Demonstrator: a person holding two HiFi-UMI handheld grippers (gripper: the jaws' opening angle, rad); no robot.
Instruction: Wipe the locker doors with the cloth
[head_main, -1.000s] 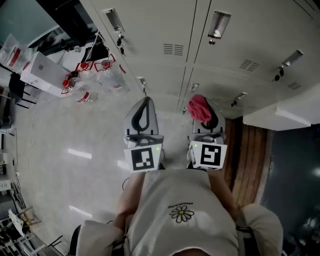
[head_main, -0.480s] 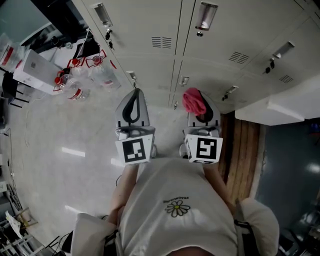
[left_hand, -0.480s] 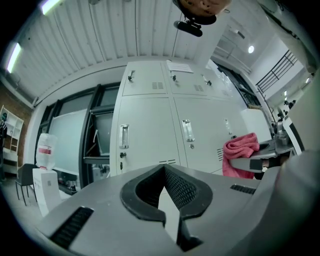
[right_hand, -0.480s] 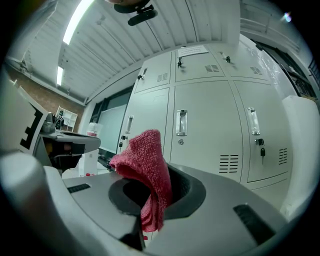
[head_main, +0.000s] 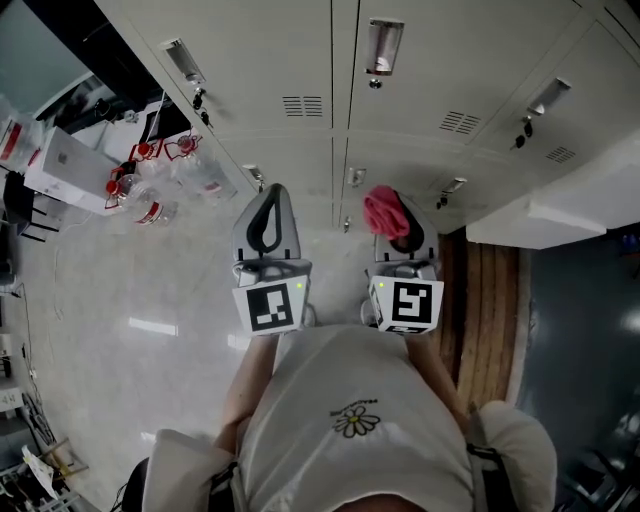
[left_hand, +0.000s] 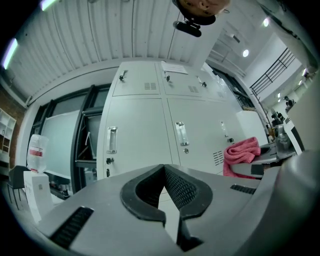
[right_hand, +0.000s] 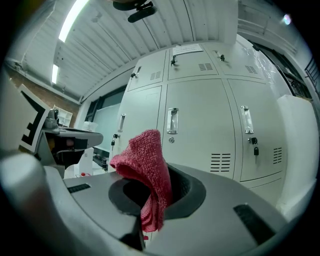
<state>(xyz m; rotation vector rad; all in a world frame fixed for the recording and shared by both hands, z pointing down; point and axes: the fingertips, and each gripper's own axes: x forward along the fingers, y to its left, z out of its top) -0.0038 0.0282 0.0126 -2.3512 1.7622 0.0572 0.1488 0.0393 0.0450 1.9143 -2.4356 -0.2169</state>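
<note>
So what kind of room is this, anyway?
Likely a staff locker area or workshop corner: a bank of pale metal lockers with handles and vents, a shiny hard floor, and large clear bottles nearby.

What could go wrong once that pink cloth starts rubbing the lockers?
1. The cloth is pinched only by a fold in the right gripper, with most of it bunched loose above. Rubbing might pull it out.
2. Handles and a key stick out of the locker doors, so the cloth could snag on them.
3. The cloth does not cover the gripper's hard front, which might scrape the paint.
</note>
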